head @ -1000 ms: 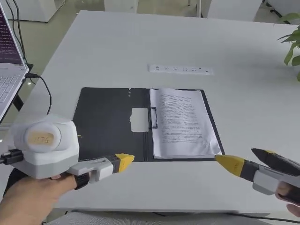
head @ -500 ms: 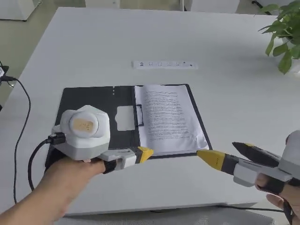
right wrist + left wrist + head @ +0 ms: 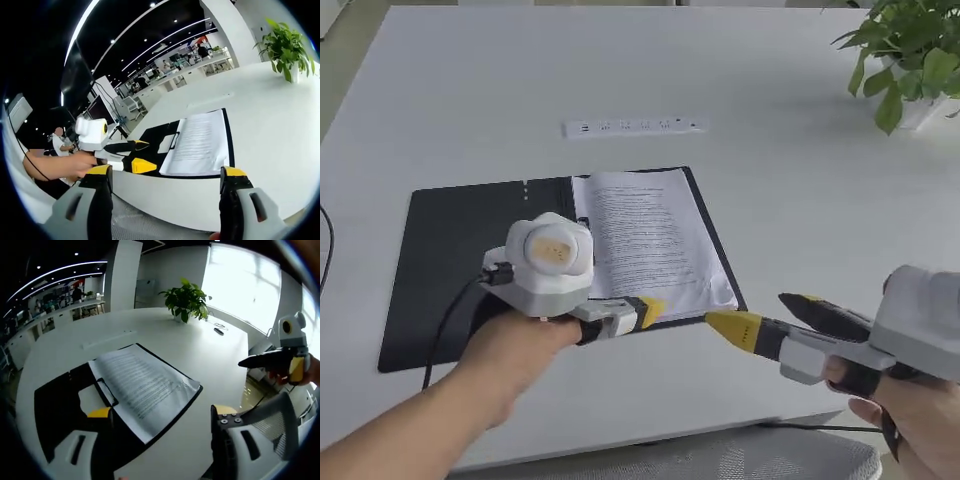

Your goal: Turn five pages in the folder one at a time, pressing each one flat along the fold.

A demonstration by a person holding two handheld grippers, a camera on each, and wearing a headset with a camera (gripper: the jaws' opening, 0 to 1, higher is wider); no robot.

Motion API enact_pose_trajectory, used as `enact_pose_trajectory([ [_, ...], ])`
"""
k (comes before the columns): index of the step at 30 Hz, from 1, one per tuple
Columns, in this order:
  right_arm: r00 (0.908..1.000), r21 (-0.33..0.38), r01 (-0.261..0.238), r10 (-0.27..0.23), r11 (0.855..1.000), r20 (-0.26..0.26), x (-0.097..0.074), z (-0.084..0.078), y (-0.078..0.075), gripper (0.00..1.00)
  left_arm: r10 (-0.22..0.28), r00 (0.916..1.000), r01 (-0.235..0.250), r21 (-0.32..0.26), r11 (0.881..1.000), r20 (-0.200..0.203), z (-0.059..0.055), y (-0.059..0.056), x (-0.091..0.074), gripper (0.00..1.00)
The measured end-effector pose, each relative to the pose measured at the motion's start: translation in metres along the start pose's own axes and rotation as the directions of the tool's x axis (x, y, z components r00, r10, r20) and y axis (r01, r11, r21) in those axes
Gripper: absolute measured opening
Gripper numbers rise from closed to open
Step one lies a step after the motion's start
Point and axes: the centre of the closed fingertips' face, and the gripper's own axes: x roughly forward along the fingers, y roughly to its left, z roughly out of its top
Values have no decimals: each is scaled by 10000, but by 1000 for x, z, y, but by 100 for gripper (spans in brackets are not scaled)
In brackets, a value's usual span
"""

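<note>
The open folder (image 3: 450,260) at centre left is matte black, its pages (image 3: 645,235) white with fine rows of dark print, on a plain white table (image 3: 790,190). Near the bottom, the left gripper (image 3: 645,312) and right gripper (image 3: 762,312) are pale grey-white with black, yellow-tipped jaws. The plant (image 3: 900,50) at upper right is green, and the power strip (image 3: 635,127) above the folder is white.

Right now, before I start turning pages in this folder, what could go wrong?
The pages lie in a stack, so the open right tool could pinch several sheets at the corner instead of one. The cable from the left tool hangs over the bare left half of the folder, where turned pages should land, and might snag or crease them.
</note>
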Motion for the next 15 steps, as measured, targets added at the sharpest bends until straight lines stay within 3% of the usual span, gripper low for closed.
enact_pose_trajectory([
  [15, 10000, 384, 19, -20, 9993, 36, 12, -3, -15, 86, -84, 9998, 75, 456, 9989, 194, 8, -14, 54, 75],
])
